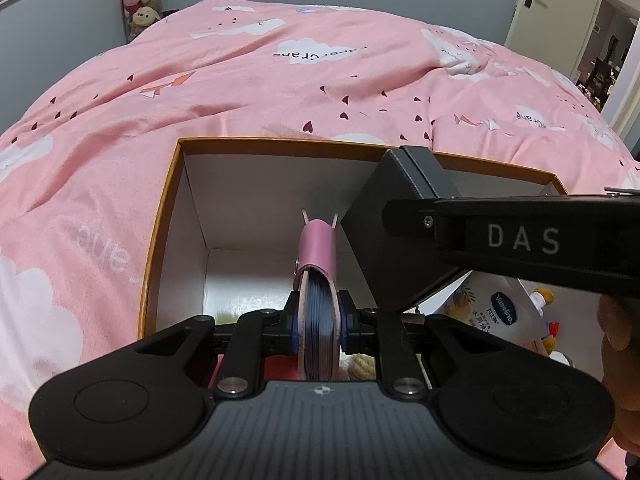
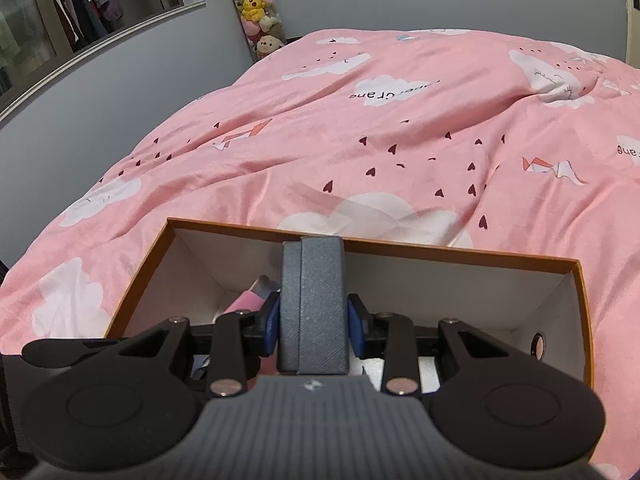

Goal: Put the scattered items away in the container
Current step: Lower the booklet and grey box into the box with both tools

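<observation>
An orange cardboard box with white inner walls lies open on the pink bed. My left gripper is shut on a pink leather card holder with blue card edges, held on edge inside the box. My right gripper is shut on a dark grey textured case, held upright over the box. That case also hangs to the right in the left wrist view, and the pink holder shows low at the left in the right wrist view.
A Vaseline tube, a small plush figure and a pale woolly item lie in the box. The pink quilt surrounds it. Stacked plush toys stand at the far wall; a door stands at the right.
</observation>
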`<state>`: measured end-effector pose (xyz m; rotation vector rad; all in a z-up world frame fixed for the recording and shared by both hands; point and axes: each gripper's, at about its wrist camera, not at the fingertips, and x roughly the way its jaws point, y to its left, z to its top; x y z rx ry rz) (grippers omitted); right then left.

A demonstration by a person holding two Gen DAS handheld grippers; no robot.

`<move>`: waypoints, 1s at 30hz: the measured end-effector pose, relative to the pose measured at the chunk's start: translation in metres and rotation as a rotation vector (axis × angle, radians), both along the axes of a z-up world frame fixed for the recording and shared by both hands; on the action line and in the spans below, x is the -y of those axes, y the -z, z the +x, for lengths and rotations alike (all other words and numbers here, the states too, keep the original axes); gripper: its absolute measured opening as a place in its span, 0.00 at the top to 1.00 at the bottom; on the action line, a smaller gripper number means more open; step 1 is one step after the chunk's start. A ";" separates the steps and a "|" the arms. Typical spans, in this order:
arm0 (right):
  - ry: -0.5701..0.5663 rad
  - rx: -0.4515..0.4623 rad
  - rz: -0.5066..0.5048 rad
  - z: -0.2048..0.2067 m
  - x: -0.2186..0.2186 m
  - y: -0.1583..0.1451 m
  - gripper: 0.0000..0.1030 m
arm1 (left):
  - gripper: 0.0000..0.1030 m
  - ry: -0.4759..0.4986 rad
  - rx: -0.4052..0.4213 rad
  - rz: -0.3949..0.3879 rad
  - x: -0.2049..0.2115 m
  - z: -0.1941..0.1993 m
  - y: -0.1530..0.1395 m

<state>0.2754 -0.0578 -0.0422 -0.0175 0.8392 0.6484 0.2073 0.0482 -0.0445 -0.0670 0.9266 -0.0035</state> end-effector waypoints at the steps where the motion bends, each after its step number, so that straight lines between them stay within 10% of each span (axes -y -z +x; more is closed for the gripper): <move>1: -0.002 -0.001 -0.001 0.000 -0.001 0.000 0.64 | 0.81 -0.001 -0.002 -0.005 -0.001 0.000 0.000; 30: 0.017 -0.137 -0.006 0.012 -0.014 0.024 0.64 | 0.82 0.013 -0.004 -0.092 -0.021 -0.012 -0.016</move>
